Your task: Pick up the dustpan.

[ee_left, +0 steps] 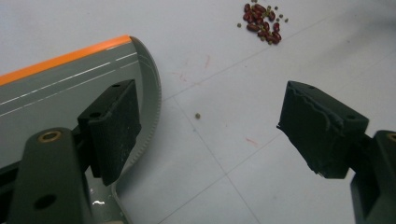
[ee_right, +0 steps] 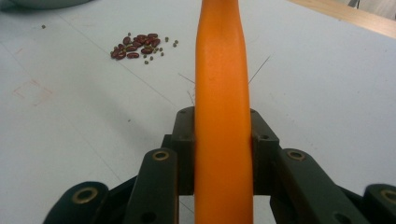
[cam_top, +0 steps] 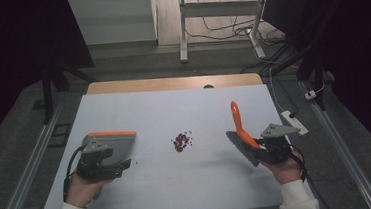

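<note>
High view: our right gripper (cam_top: 257, 146) clamps its jaws on the orange brush (cam_top: 239, 125); our left gripper (cam_top: 115, 165), jaws wide, sits beside the dustpan (cam_top: 119, 142); beans (cam_top: 181, 141) lie mid-bench.

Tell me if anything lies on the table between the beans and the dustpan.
Almost nothing. One stray green bean lies on the bare table between the bean pile and the dustpan. The brush stands on the pile's other side.

The brush handle (ee_right: 223, 116) is smooth matt orange plastic; the dustpan (ee_left: 56, 93) is grey plastic, faintly glossy; the desk (cam_top: 180, 185) has a matt white top; the beans (ee_left: 260, 21) are shiny.
</note>
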Tool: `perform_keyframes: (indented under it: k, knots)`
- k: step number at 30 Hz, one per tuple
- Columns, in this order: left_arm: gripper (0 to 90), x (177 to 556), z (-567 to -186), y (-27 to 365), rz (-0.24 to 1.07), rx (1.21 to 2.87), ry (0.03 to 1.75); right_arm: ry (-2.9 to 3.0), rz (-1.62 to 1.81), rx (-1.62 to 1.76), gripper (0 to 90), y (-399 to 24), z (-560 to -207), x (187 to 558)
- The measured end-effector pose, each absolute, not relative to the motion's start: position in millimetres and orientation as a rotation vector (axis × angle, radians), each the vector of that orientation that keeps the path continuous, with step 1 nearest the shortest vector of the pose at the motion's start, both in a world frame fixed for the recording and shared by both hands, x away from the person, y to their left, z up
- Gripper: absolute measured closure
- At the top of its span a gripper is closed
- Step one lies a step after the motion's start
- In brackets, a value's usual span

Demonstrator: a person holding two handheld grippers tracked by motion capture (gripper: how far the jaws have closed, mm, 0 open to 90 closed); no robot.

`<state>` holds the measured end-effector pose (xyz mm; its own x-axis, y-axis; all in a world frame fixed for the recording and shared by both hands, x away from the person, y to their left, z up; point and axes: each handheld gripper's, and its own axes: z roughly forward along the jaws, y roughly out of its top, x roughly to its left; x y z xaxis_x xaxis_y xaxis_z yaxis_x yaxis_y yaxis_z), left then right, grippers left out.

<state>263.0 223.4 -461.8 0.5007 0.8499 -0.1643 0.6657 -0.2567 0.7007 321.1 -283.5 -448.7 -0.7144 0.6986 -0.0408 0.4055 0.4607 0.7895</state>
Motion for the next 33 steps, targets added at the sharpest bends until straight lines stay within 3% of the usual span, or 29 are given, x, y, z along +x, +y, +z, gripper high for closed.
perform_keyframes:
  k: [22, 33]
  knots:
    - [20.7, 251.1, -471.4, 256.3, 0.340, 2.029, 1.527, 2.364, 1.148, 0.926, 69.3, -280.3, -447.4, 320.9]
    - [20.5, 257.4, -491.1, 261.3, 0.279, 2.039, 1.636, 2.368, 1.136, 0.927, 69.3, -280.9, -448.6, 321.5]
